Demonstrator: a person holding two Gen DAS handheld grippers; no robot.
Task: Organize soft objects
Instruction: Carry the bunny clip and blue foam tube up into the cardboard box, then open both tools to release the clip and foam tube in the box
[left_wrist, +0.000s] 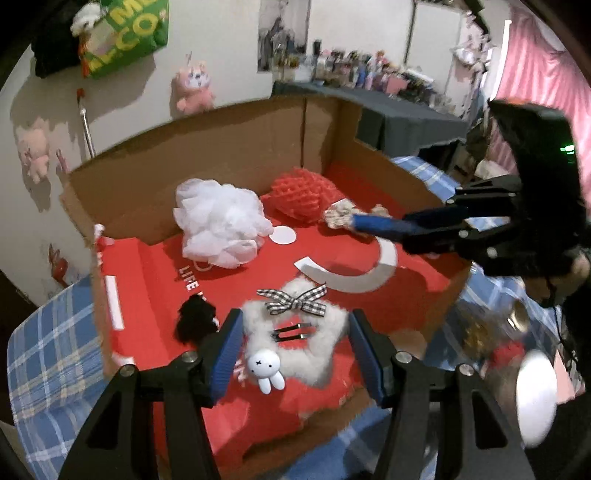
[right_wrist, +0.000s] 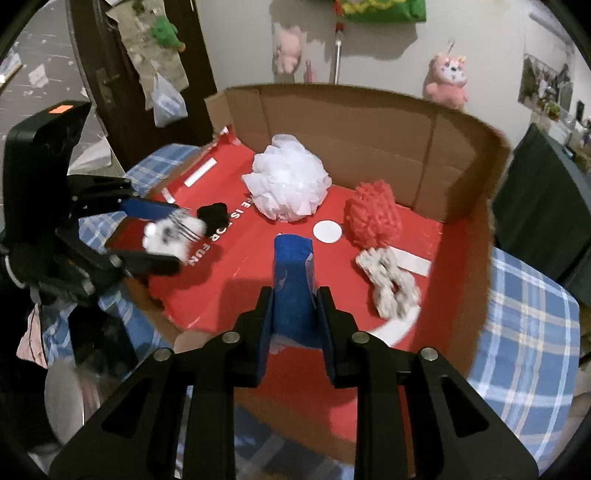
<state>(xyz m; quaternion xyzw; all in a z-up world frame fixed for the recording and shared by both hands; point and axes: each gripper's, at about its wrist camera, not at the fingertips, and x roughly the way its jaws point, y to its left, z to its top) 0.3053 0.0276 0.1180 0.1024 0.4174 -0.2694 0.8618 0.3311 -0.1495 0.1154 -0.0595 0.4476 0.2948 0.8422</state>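
The left gripper (left_wrist: 293, 350) holds a white fluffy star-shaped toy (left_wrist: 295, 343) between its two blue pads, which press on the fur from both sides. The toy has a checked ribbon bow (left_wrist: 291, 301), a black hair clip (left_wrist: 291, 332) and a small white rabbit figure (left_wrist: 264, 367) on it. It hangs above the near part of a red cardboard box (left_wrist: 369, 306). A black fuzzy thing (left_wrist: 195, 321) lies just left of it on the red floor.

The right gripper (right_wrist: 293, 254) has its pads almost together, and I see nothing between them. It points over the middle of the box. Just to the right of it lies a cream knitted scrunchie (right_wrist: 388, 282).

Farther in, a white mesh sponge (right_wrist: 286, 179) and a red mesh sponge (right_wrist: 373, 214) rest near the brown back wall (right_wrist: 351, 118) of the box, well apart from both grippers. The box stands on a blue checked cloth (right_wrist: 524, 317). Pink plush toys (right_wrist: 447, 81) hang on the wall behind.
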